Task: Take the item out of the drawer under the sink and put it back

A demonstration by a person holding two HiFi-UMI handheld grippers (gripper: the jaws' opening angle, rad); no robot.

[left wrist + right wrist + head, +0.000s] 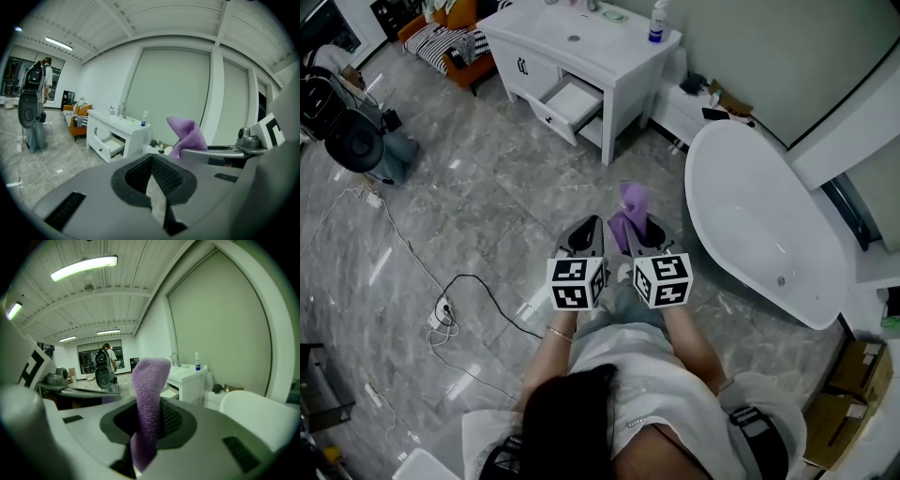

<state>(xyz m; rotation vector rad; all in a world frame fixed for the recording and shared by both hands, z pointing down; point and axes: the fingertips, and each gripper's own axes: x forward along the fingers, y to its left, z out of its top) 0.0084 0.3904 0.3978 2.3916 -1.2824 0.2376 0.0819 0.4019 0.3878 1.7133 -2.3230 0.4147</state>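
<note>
A folded purple cloth [630, 208] sticks up from my right gripper [637, 232], which is shut on it; in the right gripper view the cloth [149, 394] stands upright between the pads. My left gripper [589, 230] is beside it, shut and holding nothing, its pads [164, 176] meeting in a point. From the left gripper view the cloth [188, 136] shows to the right. Both grippers are held above the floor, well short of the white sink cabinet [614, 58]. Its drawer [572, 101] under the sink is pulled open.
A white bathtub [769, 225] lies to the right. A black cable [473, 286] and a power strip [441, 314] are on the grey floor at left. An orange sofa [450, 37] stands behind the cabinet. Another person with equipment [356, 131] is at far left. Cardboard boxes [853, 394] sit at bottom right.
</note>
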